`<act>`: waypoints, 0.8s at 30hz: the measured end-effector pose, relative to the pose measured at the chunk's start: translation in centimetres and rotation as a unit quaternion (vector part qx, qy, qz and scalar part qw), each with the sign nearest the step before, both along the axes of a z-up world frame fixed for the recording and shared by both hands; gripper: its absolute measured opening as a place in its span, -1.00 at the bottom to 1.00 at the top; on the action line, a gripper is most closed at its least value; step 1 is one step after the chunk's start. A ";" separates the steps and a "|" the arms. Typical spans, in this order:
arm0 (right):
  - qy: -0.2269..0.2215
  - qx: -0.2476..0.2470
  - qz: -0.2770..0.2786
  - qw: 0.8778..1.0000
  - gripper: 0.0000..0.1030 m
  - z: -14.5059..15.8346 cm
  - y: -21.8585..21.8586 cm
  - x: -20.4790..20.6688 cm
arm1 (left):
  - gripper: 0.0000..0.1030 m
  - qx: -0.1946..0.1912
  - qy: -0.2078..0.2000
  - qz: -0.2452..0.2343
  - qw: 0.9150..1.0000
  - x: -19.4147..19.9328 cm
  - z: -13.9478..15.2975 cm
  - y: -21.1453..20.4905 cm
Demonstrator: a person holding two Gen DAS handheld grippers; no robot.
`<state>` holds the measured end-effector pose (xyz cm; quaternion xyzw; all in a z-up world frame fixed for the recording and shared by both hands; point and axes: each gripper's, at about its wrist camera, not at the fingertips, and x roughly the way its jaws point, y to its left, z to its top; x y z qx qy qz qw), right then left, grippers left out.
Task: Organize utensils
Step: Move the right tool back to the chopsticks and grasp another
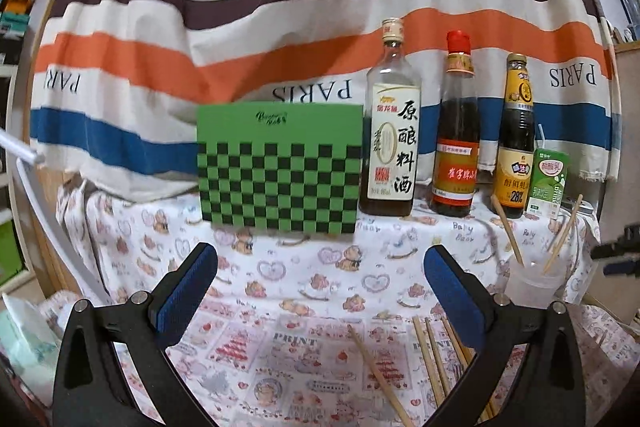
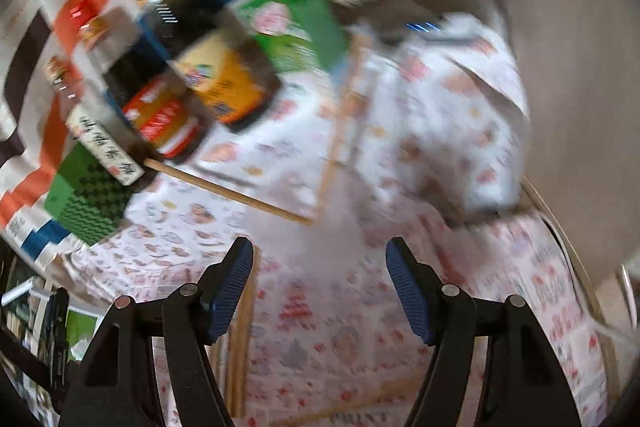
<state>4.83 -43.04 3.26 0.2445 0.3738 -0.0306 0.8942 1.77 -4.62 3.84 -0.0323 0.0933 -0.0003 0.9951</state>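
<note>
The left tongs (image 1: 320,283) stand spread and empty at the bottom of the frame, over loose chopsticks (image 1: 434,359) on the worktop (image 1: 280,267). The right tongs (image 2: 320,287) are parted too, holding nothing. Pick-up seems next: pinch one stick, carry it to the cup (image 1: 534,277) at right.

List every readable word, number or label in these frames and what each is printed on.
"PARIS": striped cloth backdrop, upside down.
"原酿料酒": white label of the clear glass bottle.
"28%": yellow label of the dark sauce bottle.
"PRINT": patterned tablecloth.
"Baby": same tablecloth, near the bottles.
Red-capped bottle's label, green carton, green checked box's logo: too small or blurred.
Right wrist view: blurred.
</note>
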 end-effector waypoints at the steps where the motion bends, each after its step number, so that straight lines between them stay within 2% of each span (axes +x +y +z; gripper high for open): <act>1: 0.005 0.002 -0.007 1.000 0.38 -0.4 -0.3 -0.3 | 0.99 -0.004 0.003 0.001 1.000 0.0 -0.2 0.1; 4: 0.026 0.015 -0.032 0.999 0.38 -2.3 -1.6 -1.4 | 0.99 -0.022 0.014 -0.002 1.000 0.1 -0.8 0.5; 7: 0.059 0.027 -0.054 0.996 0.38 -4.4 -2.8 -2.0 | 0.99 -0.013 0.013 0.007 1.000 0.0 -1.1 0.2; 10: 0.096 0.047 -0.069 0.992 0.22 -6.8 -3.7 -2.5 | 0.99 -0.009 0.011 0.009 1.000 0.0 -1.2 0.1; 14: 0.121 0.056 -0.078 0.988 0.05 -8.4 -4.0 -2.7 | 0.99 -0.008 0.020 0.011 1.000 0.3 -1.6 -0.1; 24: 0.104 0.032 -0.118 0.987 0.01 -7.5 -4.5 -4.5 | 0.99 -0.018 0.020 0.018 0.999 0.3 -1.6 0.4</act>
